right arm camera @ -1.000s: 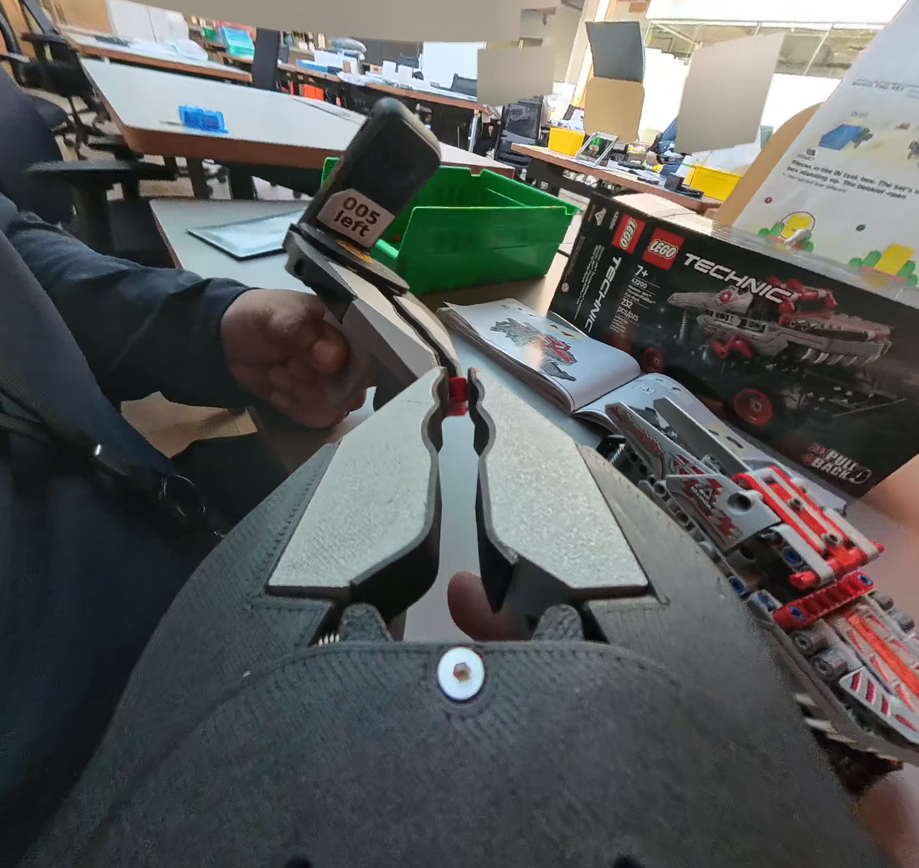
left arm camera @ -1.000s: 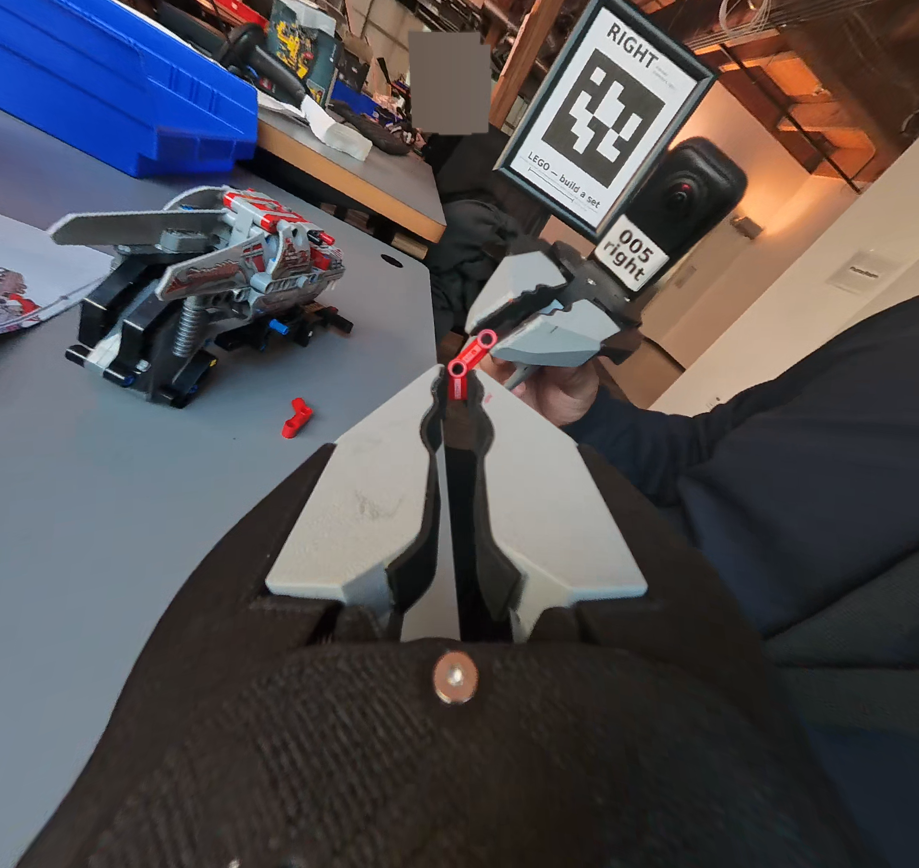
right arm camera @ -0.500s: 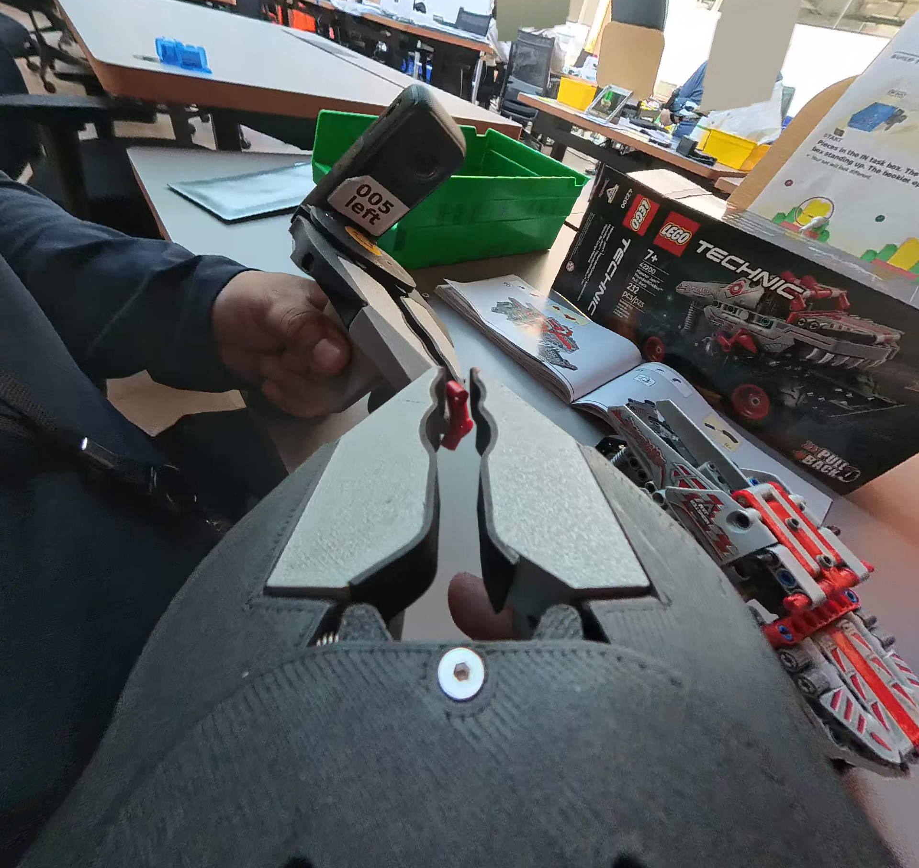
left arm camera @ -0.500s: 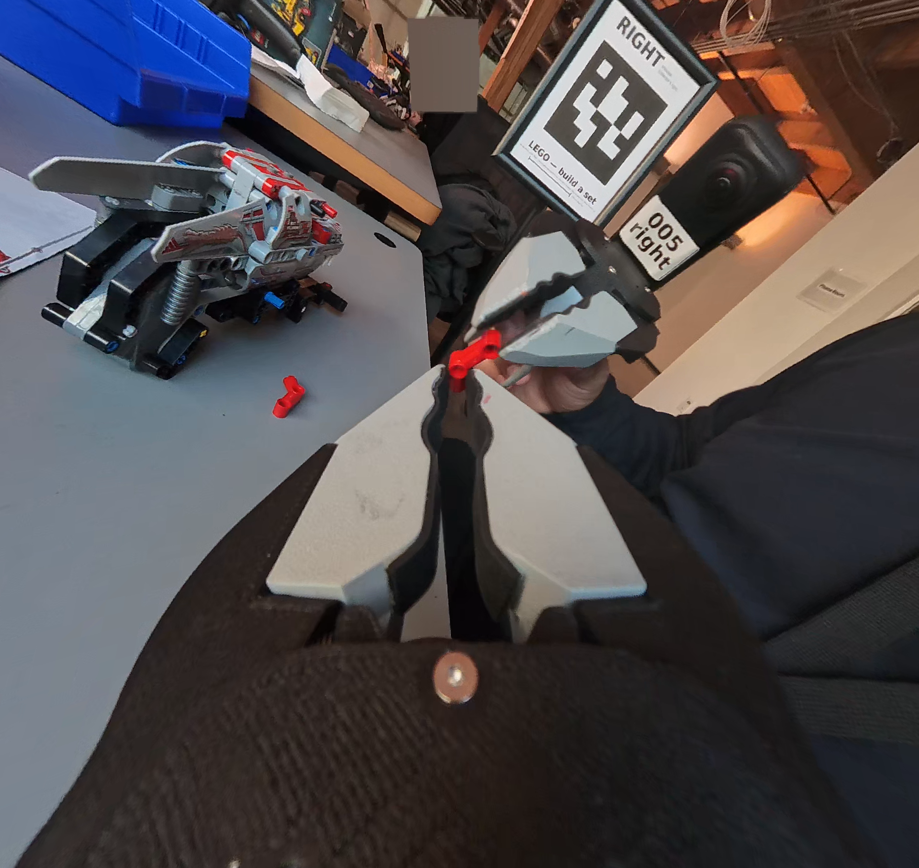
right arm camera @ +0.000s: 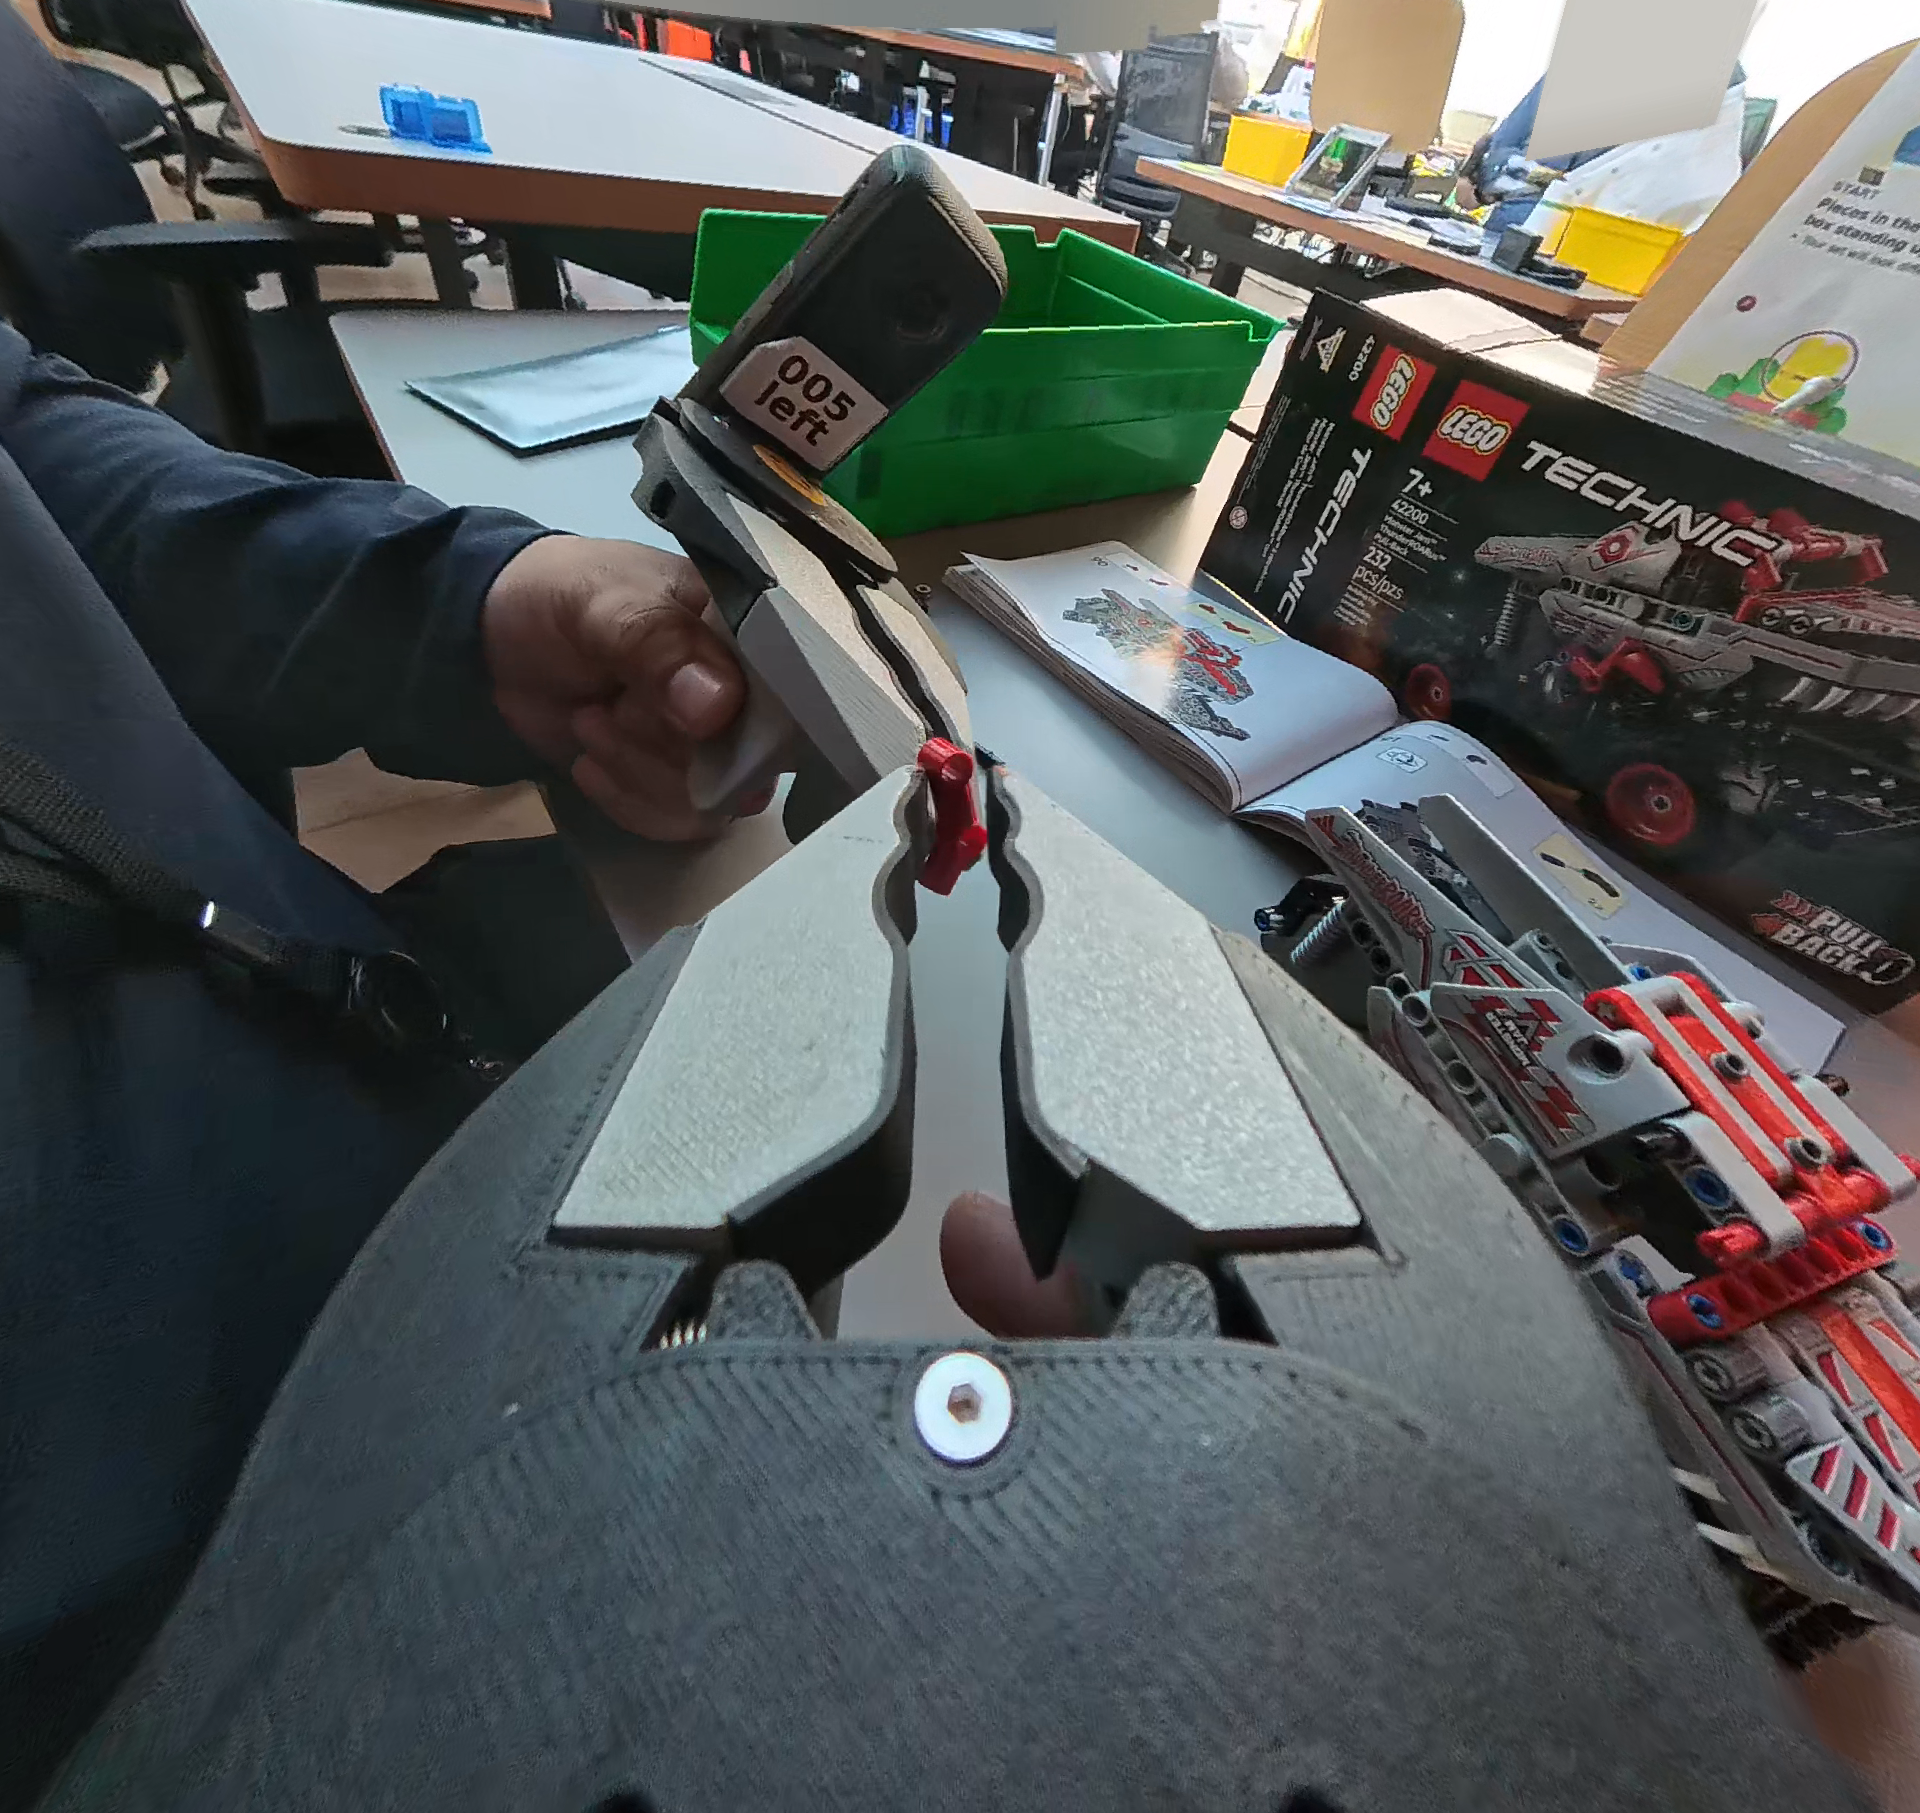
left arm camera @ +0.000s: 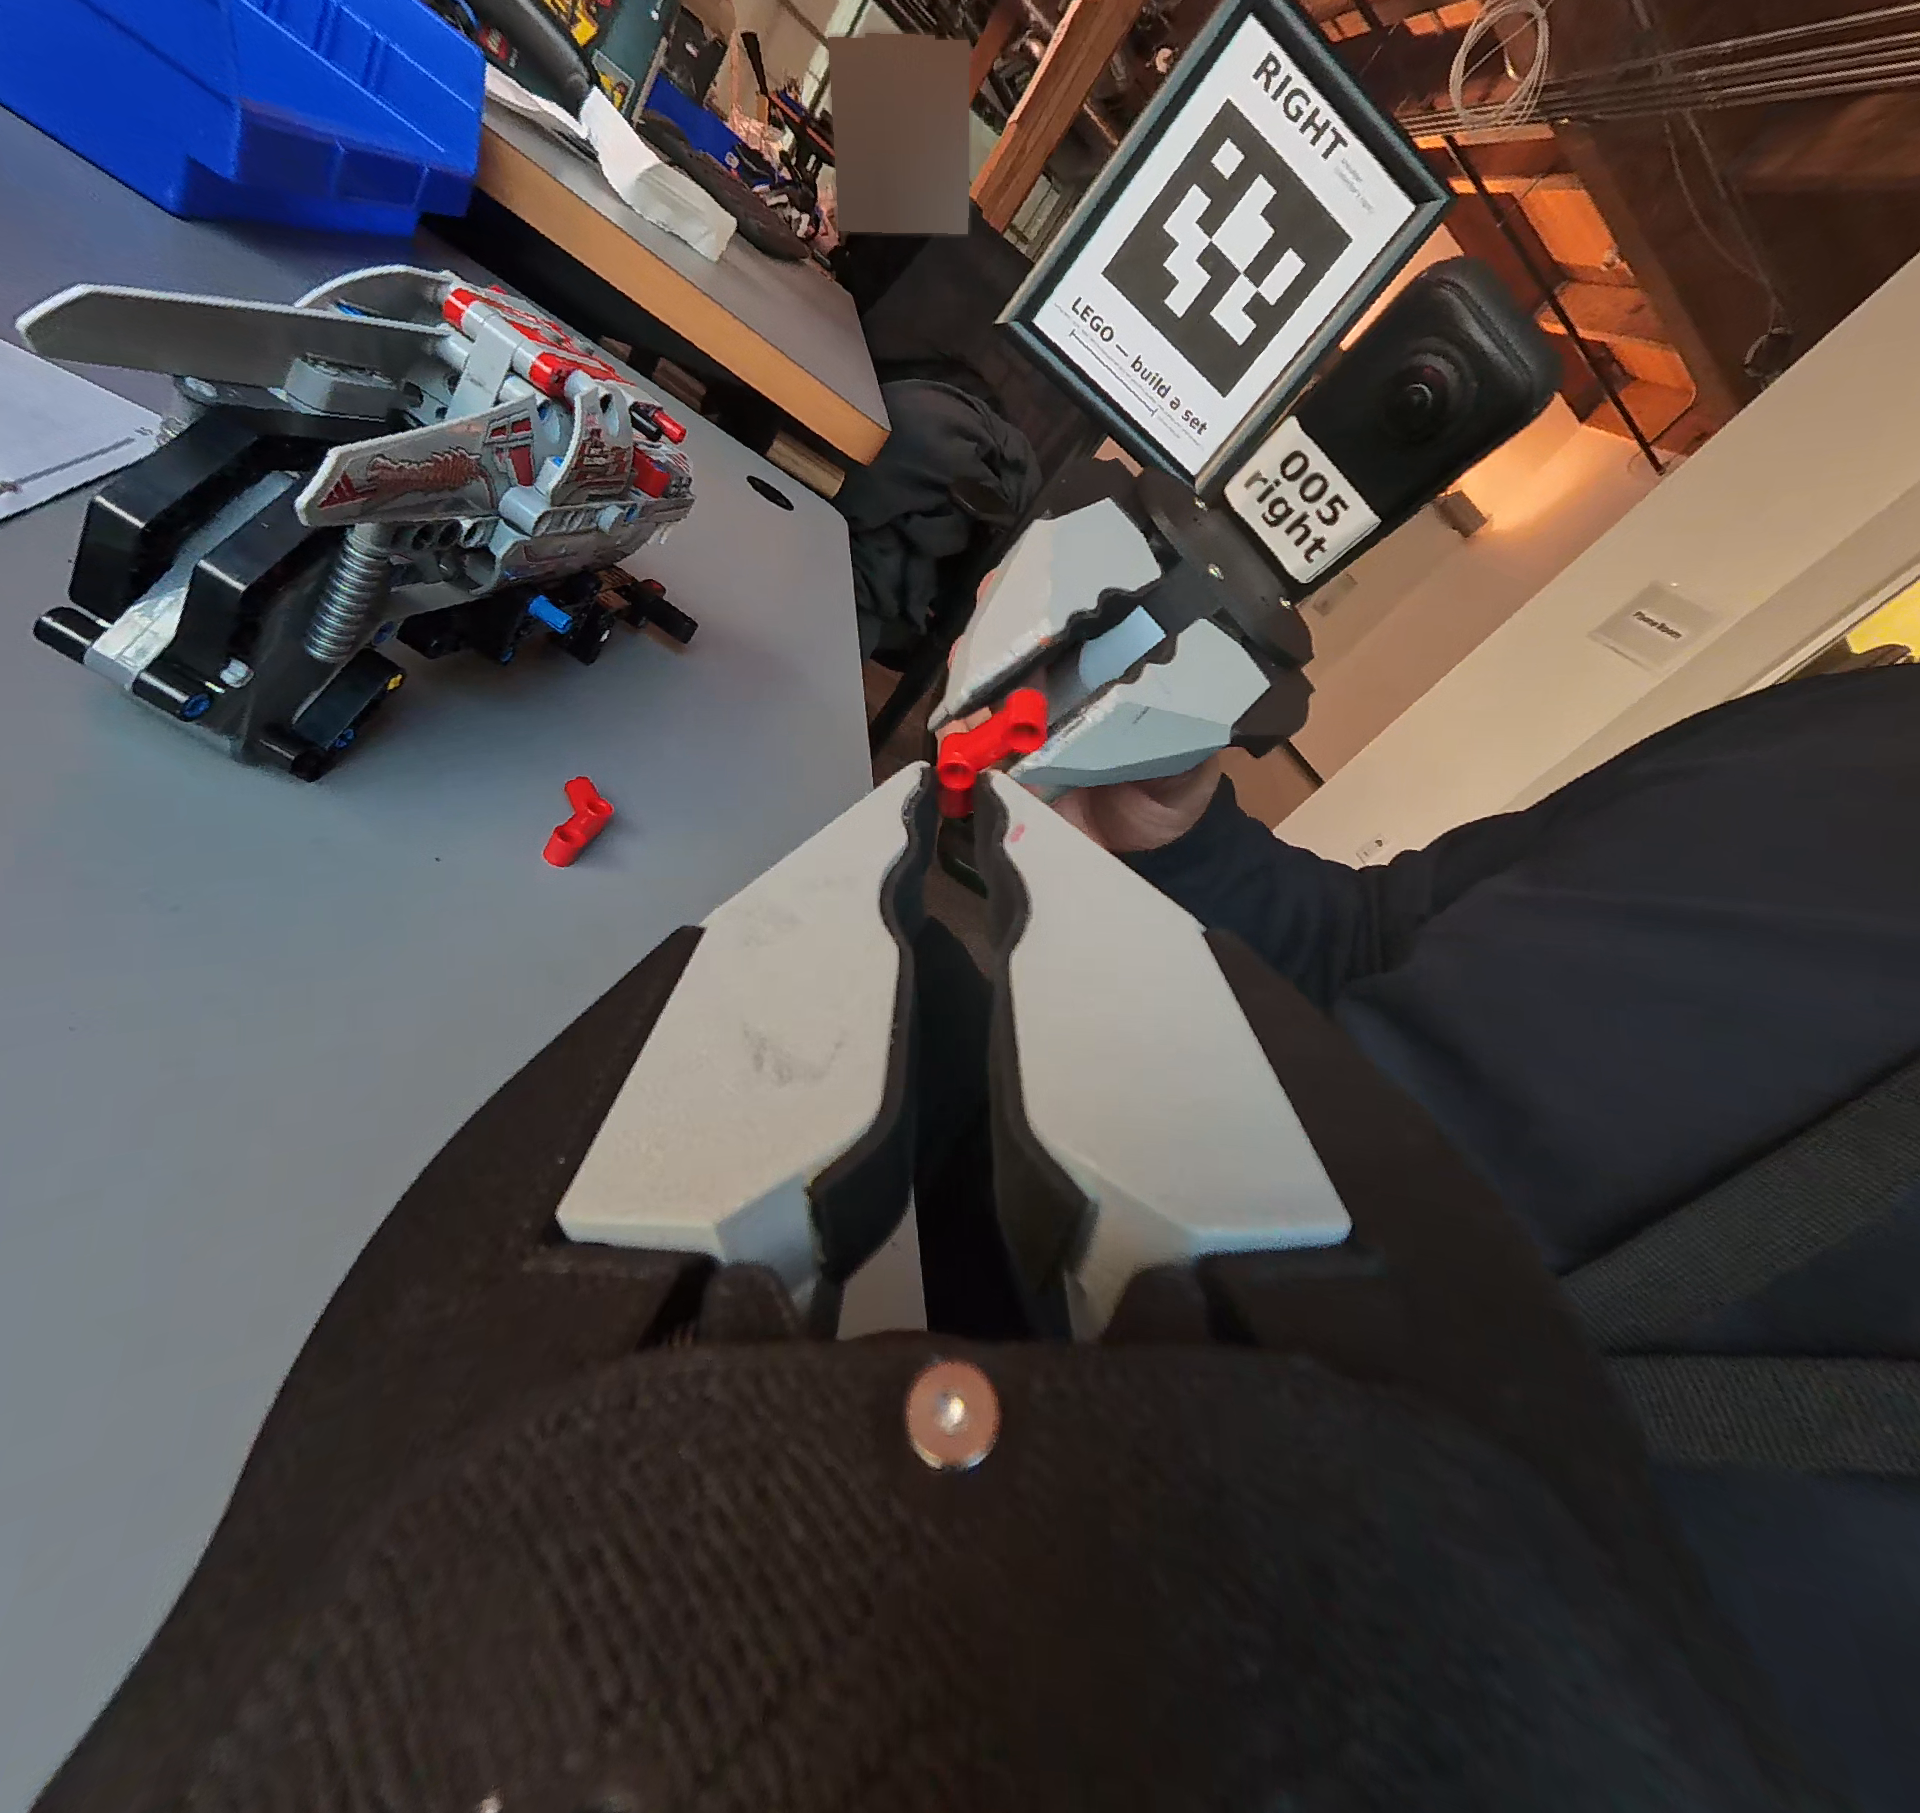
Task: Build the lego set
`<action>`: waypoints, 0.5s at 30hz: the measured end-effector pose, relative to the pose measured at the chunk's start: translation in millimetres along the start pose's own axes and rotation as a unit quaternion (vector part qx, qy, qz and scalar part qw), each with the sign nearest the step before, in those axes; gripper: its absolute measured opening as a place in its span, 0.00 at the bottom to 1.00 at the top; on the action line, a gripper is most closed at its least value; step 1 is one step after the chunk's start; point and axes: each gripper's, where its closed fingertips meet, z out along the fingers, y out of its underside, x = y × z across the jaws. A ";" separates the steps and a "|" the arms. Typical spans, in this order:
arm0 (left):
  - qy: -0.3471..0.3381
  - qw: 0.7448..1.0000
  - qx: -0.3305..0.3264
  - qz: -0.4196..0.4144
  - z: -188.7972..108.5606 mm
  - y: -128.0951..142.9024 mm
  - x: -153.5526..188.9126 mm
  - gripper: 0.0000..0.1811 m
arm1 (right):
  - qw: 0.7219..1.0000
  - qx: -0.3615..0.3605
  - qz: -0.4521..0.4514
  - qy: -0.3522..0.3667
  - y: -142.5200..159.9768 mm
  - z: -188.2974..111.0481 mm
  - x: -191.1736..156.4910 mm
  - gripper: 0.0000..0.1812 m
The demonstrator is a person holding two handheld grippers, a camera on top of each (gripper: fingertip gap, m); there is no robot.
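A small red Lego connector (left arm camera: 987, 743) is pinched at one end in the tips of my left gripper (left arm camera: 954, 793), held in the air past the table's edge. My right gripper (left arm camera: 997, 740) meets it head-on, with its jaws a little apart on either side of the connector's other end. In the right wrist view the connector (right arm camera: 950, 816) lies lengthwise in the gap of my right gripper (right arm camera: 952, 789), close to its left finger. The left gripper (right arm camera: 940, 737) holds its top end. The grey, red and black model (left arm camera: 353, 516) stands on the grey table (left arm camera: 312, 1036).
A second red connector (left arm camera: 577, 820) lies loose on the table near the model (right arm camera: 1621, 1140). A blue bin (left arm camera: 208, 49) stands behind it. In the right wrist view there are an open instruction booklet (right arm camera: 1174, 672), the set's box (right arm camera: 1610, 641) and a green bin (right arm camera: 1039, 392). Both grippers' tips are close together, under 4 cm apart.
The red connector has turned from end-on to lengthwise in the right gripper's gap. The right jaws have parted a little. Both grippers have shifted slightly, still tip to tip.
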 end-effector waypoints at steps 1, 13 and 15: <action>0.000 1.000 -0.001 0.001 0.1 0.4 0.1 0.02 | 1.000 -0.001 -0.001 -0.002 0.1 0.0 -0.1 0.05; -0.001 1.000 -0.007 -0.001 1.0 2.8 -0.4 0.02 | 1.000 0.007 0.011 -0.024 -1.5 5.0 -3.6 0.05; -0.004 1.000 -0.008 0.001 1.1 3.0 -0.6 0.02 | 0.999 0.007 0.015 -0.029 -1.3 5.1 -4.2 0.04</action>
